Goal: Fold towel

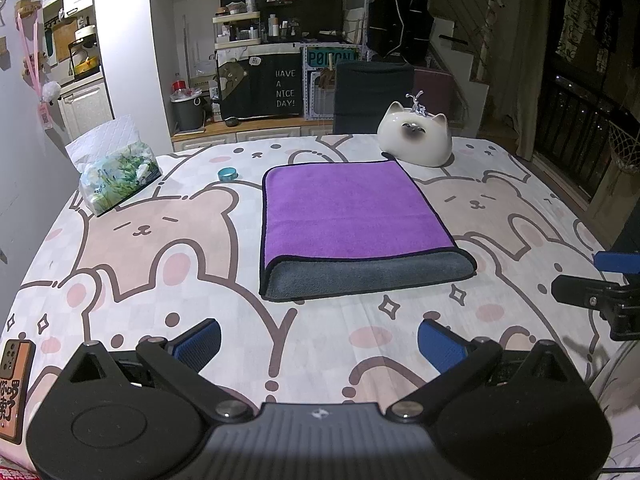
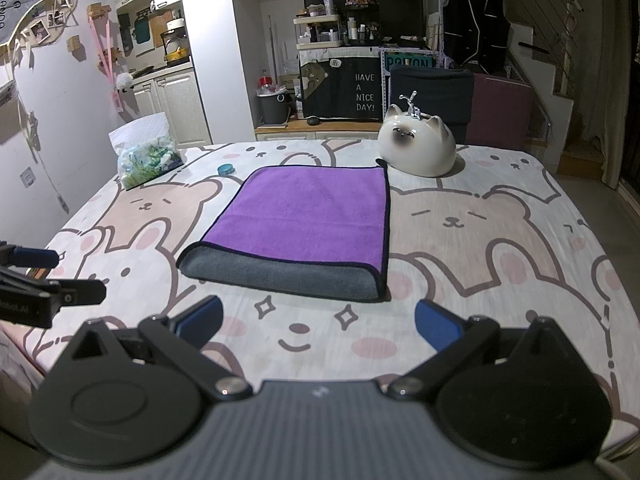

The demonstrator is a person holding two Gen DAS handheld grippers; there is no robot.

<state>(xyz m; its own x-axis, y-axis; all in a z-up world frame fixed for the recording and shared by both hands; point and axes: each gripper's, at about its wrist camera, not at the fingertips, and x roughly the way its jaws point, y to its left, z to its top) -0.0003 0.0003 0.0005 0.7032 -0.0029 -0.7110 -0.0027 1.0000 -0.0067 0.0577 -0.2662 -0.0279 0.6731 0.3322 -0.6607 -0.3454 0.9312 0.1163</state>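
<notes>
A purple towel (image 1: 352,212) with black trim lies folded on the table, its grey underside showing as a band along the near edge. It also shows in the right wrist view (image 2: 308,220). My left gripper (image 1: 318,346) is open and empty, hovering above the tablecloth just short of the towel's near edge. My right gripper (image 2: 318,326) is open and empty too, near the same edge. The right gripper appears at the right edge of the left wrist view (image 1: 600,284); the left gripper appears at the left edge of the right wrist view (image 2: 44,280).
A white ceramic cat (image 1: 414,140) stands just behind the towel's far right corner. A tissue pack (image 1: 114,172) and a small teal ring (image 1: 227,174) sit at the far left. A phone-like item (image 1: 14,384) lies at the near left. The tablecloth (image 1: 160,240) has a bear pattern.
</notes>
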